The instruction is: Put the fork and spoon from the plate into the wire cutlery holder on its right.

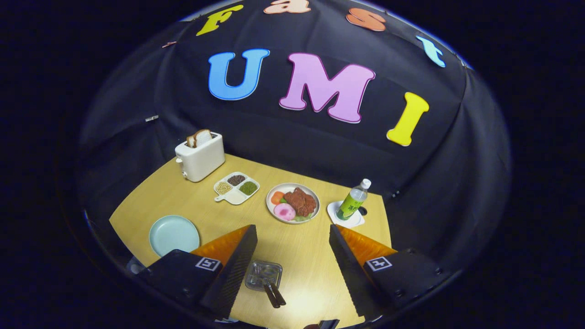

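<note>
The gripper (292,269) is held high with fingers wide apart and empty, so the small glass plate (263,274) carrying dark-handled cutlery (274,294) is framed between them.

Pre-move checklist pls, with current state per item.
1. Gripper open and empty: ok. The fingers are wide apart and hold nothing.
2. Fork and spoon on the blue plate: not ok. The plate looks bare.
3. Holder located: ok. It is a see-through container to the right of the blue plate, between the fingers.
4. Cutlery already in the holder: cannot tell. Two dark handles stick out at its near side, but their heads are unclear.
5. Clear of the food plate and bottle: ok. Both stand beyond the fingers.
</note>
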The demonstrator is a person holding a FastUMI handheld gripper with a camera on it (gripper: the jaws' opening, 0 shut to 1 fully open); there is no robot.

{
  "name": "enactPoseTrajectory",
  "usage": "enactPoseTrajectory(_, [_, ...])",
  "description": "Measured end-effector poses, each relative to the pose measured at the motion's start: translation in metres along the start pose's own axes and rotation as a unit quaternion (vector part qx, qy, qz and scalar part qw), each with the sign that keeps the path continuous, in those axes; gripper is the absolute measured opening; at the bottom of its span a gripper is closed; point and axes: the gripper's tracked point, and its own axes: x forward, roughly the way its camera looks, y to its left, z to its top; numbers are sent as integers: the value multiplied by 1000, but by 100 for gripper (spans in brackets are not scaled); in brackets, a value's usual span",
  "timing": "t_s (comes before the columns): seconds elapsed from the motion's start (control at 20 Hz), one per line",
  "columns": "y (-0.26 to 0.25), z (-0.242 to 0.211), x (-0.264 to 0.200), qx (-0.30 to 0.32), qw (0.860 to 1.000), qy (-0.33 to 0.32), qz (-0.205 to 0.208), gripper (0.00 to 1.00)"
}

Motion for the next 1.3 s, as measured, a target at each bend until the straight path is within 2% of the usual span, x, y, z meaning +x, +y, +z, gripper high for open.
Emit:
enactPoseTrajectory(0.3, [-5,5,-35,-7,997,-80,-10,99])
enactPoseTrajectory(0.65, [-30,-9,-53,5,992,-123,-17,98])
enactPoseTrajectory(1.3, [-32,-26,-53,-1,993,-116,2,98])
